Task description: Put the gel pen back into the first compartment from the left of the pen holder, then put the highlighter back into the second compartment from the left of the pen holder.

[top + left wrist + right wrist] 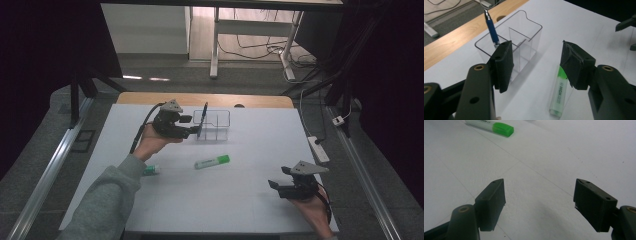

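While our left hand-held gripper hangs just at 9 o'clock of the clear organizer, its jaws stand wide apart with nothing pinched between them. Left gripper view confirms: both black pads are free, the organizer sits past the left pad, and the green highlighter lies on the surface below the right pad, not touched.

Blue pen stands tilted in the organizer's 9 o'clock end compartment, tip down, top leaning toward 12. In the left gripper view the pen rises just behind the left pad; we can't tell whether the pad touches it.

Organizer sits on the white surface toward 12 o'clock, near the far edge. Highlighter lies flat around the centre, at 6 o'clock of the organizer and well apart from it, green cap end pointing to 3. A second small marker with a green end lies at 9 o'clock of the highlighter, partly hidden by our left sleeve.

Our right hand-held gripper rests low at 4 o'clock on the surface, well apart from everything, pointing toward 9. Its jaws are spread and empty; right gripper view shows bare surface between the pads, highlighter far off at 11.
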A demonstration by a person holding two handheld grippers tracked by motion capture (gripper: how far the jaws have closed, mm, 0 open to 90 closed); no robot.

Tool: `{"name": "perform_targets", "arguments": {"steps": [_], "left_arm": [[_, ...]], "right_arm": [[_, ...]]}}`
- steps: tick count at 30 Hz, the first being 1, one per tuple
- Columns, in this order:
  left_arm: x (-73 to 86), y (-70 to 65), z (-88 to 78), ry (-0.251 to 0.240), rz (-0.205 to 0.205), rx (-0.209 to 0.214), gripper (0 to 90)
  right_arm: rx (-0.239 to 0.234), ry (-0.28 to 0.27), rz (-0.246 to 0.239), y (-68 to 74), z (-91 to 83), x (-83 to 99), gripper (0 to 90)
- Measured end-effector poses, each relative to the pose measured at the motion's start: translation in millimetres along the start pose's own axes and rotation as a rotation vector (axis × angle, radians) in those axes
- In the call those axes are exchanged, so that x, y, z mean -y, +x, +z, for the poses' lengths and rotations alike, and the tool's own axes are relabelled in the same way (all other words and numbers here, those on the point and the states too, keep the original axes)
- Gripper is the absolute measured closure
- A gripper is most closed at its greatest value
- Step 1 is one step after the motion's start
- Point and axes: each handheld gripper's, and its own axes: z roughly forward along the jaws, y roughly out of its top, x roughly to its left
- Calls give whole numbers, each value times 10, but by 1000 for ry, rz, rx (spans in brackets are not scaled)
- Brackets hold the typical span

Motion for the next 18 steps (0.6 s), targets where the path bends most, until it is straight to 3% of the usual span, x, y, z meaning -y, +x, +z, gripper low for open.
{"name": "perform_targets", "arguments": {"steps": [11, 18], "left_arm": [[10, -116, 69, 56, 41, 15, 417], [11, -212, 208, 107, 71, 41, 412]], "right_arm": [[1, -1, 2, 0, -5, -1, 248], [-6, 3, -1, 4, 7, -4, 248]]}}
